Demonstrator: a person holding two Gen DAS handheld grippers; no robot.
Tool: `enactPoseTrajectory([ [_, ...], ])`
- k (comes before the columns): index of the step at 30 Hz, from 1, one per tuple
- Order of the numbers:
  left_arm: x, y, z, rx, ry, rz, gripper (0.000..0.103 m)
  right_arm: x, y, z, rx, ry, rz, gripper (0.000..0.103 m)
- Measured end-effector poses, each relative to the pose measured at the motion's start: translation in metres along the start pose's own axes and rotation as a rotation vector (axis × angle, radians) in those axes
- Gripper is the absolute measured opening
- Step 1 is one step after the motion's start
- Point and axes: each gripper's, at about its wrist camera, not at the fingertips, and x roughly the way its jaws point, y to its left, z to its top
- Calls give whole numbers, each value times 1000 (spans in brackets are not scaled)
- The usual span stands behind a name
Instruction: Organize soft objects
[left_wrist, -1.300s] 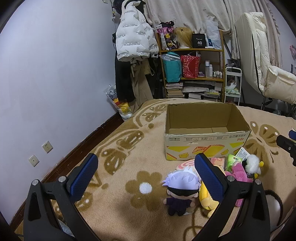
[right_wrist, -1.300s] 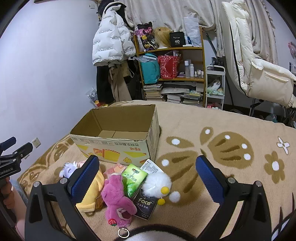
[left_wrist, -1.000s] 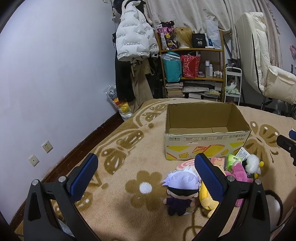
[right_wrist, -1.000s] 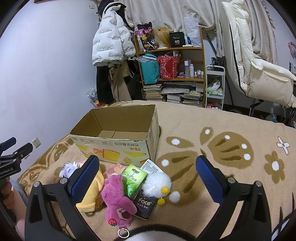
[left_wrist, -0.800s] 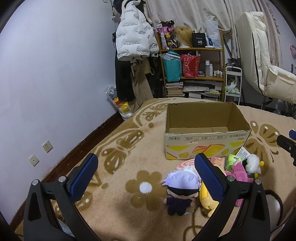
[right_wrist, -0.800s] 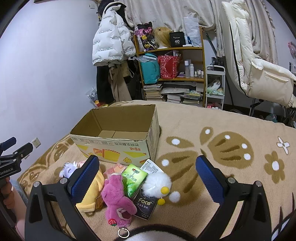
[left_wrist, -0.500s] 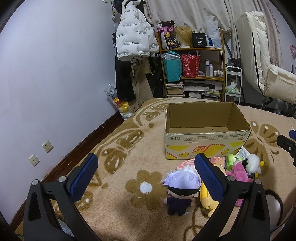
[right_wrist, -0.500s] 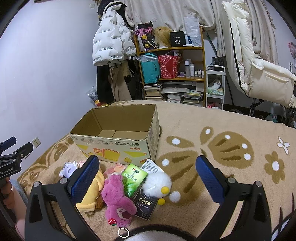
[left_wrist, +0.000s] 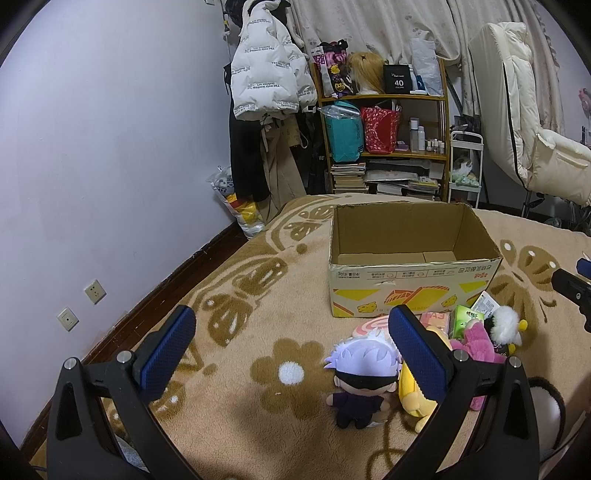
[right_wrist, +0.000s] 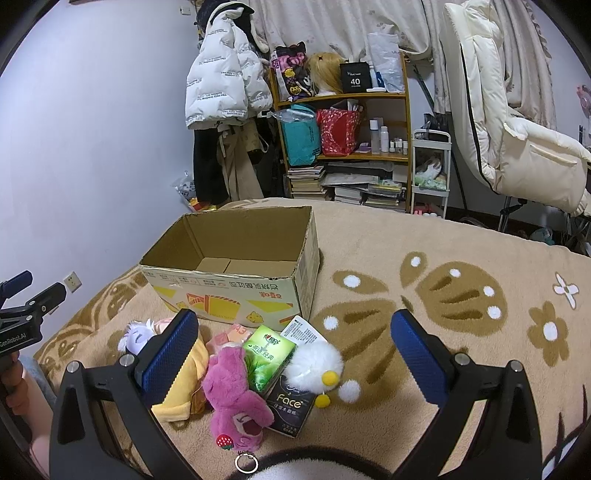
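A big cardboard box (left_wrist: 413, 284) sits open on a tan blanket (left_wrist: 258, 295) with brown flowers on it. I can see only its bare bottom flaps inside.

The soft toys lie in a little pile just in front of the box. There is a doll with pale purple hair (left_wrist: 360, 376), a yellow plush (right_wrist: 184, 387) beside it, a pink bear (right_wrist: 236, 398) with a strawberry on it, and a white fluffy duck (right_wrist: 317, 363). A green tissue pack (right_wrist: 267, 356) leans between the bear and the duck, and a dark pack that says "Face" (right_wrist: 291, 404) lies under the duck.

The left gripper (left_wrist: 291, 350) hangs over the blanket with its blue fingers (left_wrist: 168, 350) spread wide, holding nothing. The purple-haired doll is near its right finger.

The right gripper (right_wrist: 293, 356) hangs over the pile. Its fingers (right_wrist: 419, 356) are spread wide too, and hold nothing.

At the back stand a shelf (right_wrist: 347, 147) full of bags and books, and a white puffy coat (left_wrist: 266, 81) hanging up.
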Motion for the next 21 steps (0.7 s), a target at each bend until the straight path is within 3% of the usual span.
enactPoseTrajectory([
  [21,4,0,-5,1,3,-2,103,0,0,0,-1,3,-1,103],
])
